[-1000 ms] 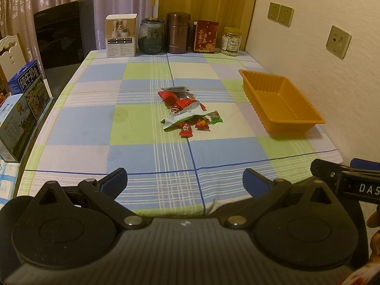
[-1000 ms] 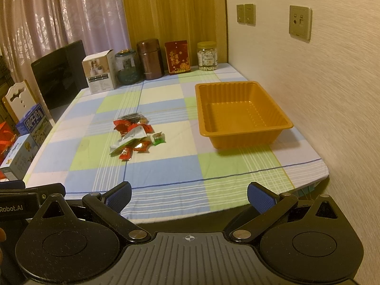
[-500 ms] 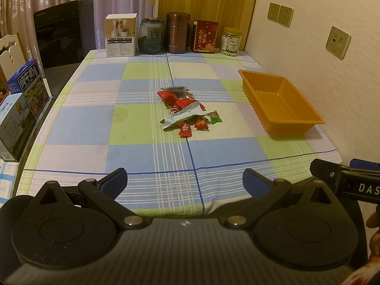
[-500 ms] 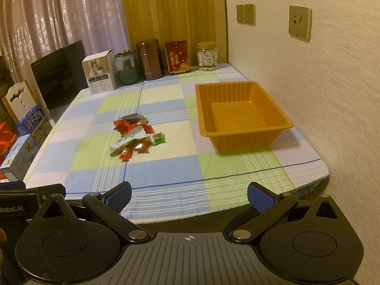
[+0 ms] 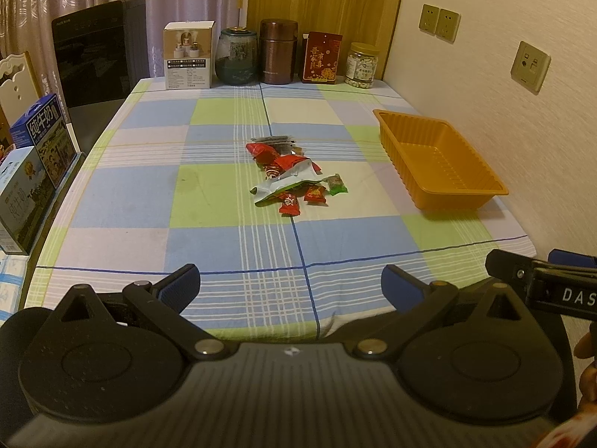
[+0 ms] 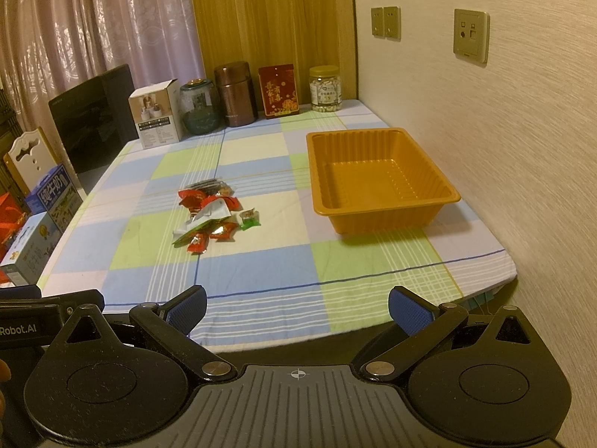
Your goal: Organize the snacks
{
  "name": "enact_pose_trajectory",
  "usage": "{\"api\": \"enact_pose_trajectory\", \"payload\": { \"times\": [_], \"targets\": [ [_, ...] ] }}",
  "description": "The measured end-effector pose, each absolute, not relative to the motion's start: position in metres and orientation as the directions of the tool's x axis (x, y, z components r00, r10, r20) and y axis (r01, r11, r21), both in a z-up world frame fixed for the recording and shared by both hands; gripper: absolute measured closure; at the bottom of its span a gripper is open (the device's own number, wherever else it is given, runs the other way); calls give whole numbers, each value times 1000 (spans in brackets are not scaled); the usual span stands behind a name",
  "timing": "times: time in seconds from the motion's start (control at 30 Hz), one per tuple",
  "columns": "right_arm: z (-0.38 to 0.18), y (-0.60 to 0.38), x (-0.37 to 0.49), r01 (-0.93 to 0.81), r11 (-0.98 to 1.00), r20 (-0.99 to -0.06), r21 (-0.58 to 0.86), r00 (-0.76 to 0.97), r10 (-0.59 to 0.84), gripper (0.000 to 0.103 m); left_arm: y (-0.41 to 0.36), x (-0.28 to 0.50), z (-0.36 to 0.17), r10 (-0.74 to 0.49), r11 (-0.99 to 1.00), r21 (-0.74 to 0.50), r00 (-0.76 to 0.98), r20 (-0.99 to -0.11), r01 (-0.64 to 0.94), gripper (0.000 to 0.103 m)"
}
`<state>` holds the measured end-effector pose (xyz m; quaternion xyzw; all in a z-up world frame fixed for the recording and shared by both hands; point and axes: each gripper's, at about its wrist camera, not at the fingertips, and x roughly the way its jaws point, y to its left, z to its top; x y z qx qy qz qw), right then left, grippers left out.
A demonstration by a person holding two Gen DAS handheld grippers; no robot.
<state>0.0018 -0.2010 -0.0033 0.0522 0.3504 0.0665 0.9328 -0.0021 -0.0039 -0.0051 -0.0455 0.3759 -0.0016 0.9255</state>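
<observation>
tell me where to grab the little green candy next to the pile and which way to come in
Take the green candy across its puffed middle, coming straight down from above. It lies flat on the tablecloth, apart from the snack pile on the tray side, so the fingers can probably straddle it. The right gripper, open, looks better placed.

Snack pile (image 6: 211, 211) mid-table — orange tray (image 6: 380, 183) R, empty.

You can read "DAS" in white letters on the black body of the right gripper (image 5: 559, 293) at the left camera's edge, and "Robot.AI" on the left gripper (image 6: 22, 330) in the right camera. The blue milk carton (image 5: 43, 134) reads "纯牛奶"; the red box (image 5: 321, 58) carries gold Chinese characters too small to read.
</observation>
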Motion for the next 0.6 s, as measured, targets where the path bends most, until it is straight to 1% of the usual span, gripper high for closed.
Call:
{"api": "enact_pose_trajectory", "payload": {
  "times": [0.6],
  "targets": [
    [-5, -202, 2, -87, 985, -646, 147, 746, 162, 0, -9, -2, -5, -44, 995, -91, 716, -697, -28, 0]
  ]
}}
